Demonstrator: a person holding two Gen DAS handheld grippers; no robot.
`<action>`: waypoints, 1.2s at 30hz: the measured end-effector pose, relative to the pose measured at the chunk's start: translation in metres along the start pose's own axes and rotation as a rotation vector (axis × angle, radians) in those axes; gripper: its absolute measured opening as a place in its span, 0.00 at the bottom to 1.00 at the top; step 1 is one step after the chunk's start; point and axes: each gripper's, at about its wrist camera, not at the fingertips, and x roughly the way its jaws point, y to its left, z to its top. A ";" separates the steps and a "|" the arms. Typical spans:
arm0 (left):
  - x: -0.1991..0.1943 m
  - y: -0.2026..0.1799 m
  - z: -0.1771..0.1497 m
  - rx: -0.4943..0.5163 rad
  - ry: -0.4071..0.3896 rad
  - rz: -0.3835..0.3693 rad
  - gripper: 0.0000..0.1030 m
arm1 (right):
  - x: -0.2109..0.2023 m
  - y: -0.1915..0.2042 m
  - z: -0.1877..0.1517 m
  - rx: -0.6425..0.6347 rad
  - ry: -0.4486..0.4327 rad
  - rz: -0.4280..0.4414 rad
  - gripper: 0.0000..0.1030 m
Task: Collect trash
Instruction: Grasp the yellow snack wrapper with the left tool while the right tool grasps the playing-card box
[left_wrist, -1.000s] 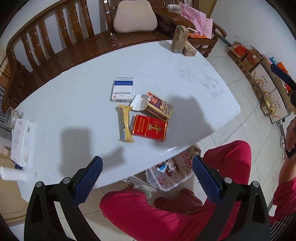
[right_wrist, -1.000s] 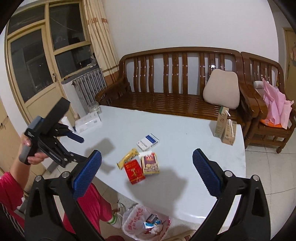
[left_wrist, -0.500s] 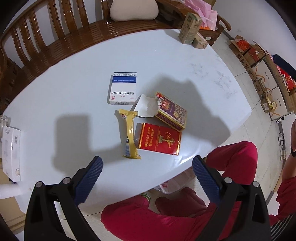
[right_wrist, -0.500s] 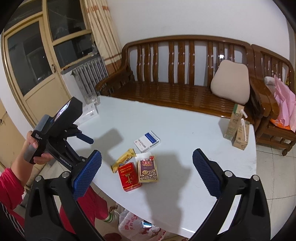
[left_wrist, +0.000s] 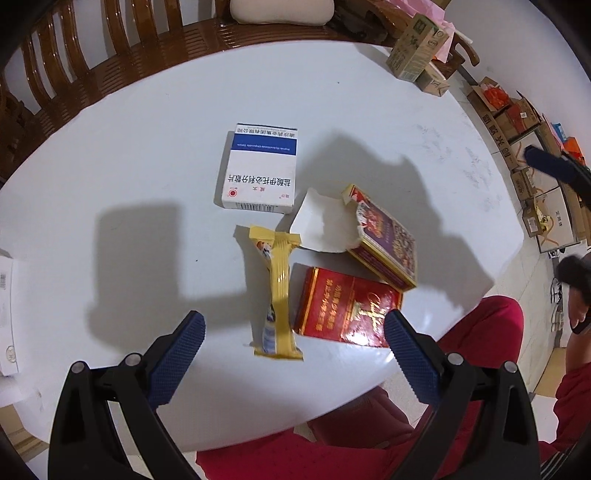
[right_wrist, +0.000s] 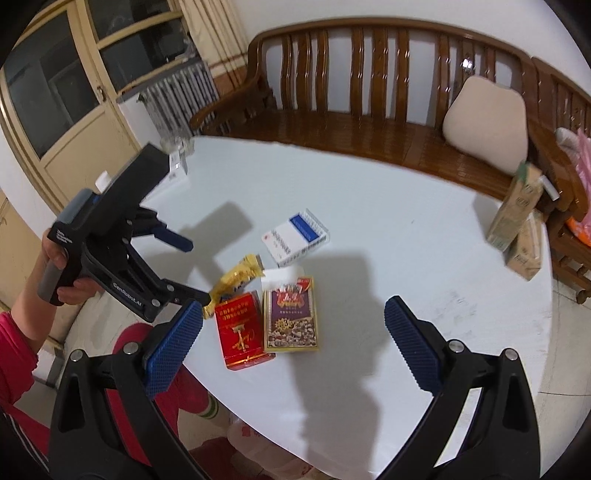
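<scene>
With both jaws spread wide and empty, the left gripper is held over the near end of the yellow snack wrapper, beside the red cigarette pack, which could be nudged off the white table's near edge, while the right gripper is likewise held open.

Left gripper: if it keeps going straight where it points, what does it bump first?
Probably the yellow wrapper. The left gripper is open and the wrapper's near end lies between its fingers, with the red box just beside. Depth is hard to judge.
</scene>
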 end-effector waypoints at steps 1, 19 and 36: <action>0.003 0.001 0.001 -0.001 0.001 0.000 0.92 | 0.009 0.000 -0.001 -0.001 0.018 0.006 0.93; 0.044 0.024 0.014 -0.078 0.041 -0.019 0.66 | 0.118 -0.007 -0.016 -0.020 0.224 0.090 0.93; 0.049 0.017 0.016 -0.098 0.015 -0.087 0.48 | 0.138 -0.007 -0.016 -0.012 0.246 0.127 0.62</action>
